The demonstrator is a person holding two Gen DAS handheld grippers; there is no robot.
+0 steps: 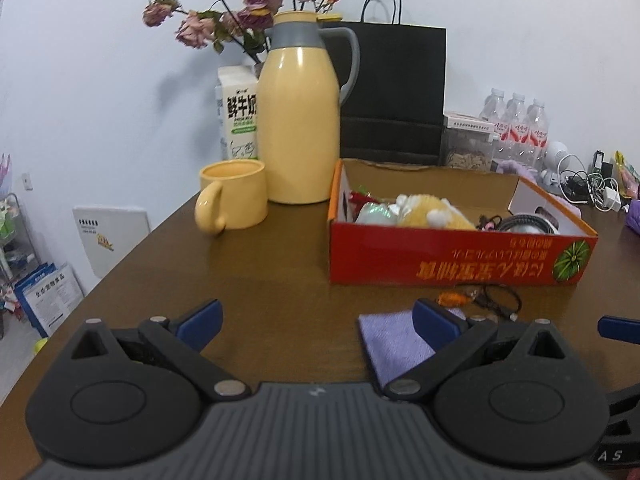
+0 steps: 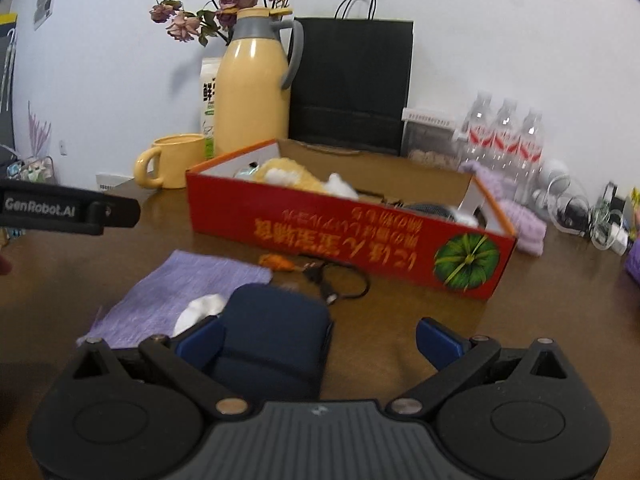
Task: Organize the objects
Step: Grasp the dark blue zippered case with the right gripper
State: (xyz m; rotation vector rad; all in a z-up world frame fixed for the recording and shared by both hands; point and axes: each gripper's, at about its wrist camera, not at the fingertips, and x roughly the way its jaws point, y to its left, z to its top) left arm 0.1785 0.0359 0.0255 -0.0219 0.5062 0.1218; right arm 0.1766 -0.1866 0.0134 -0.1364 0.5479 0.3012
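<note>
Clearly the right claw (image 2: 316, 340) is nearer: spread, its left finger touching the navy pouch (image 2: 272, 344) on the bench (image 2: 400, 320). The left claw (image 1: 316, 322), spread, holds nothing. Beyond lies the box (image 2: 360, 232).

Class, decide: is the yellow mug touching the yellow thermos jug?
Apart. The left wrist view shows a strip of brown table between the yellow mug and the yellow thermos jug.
</note>
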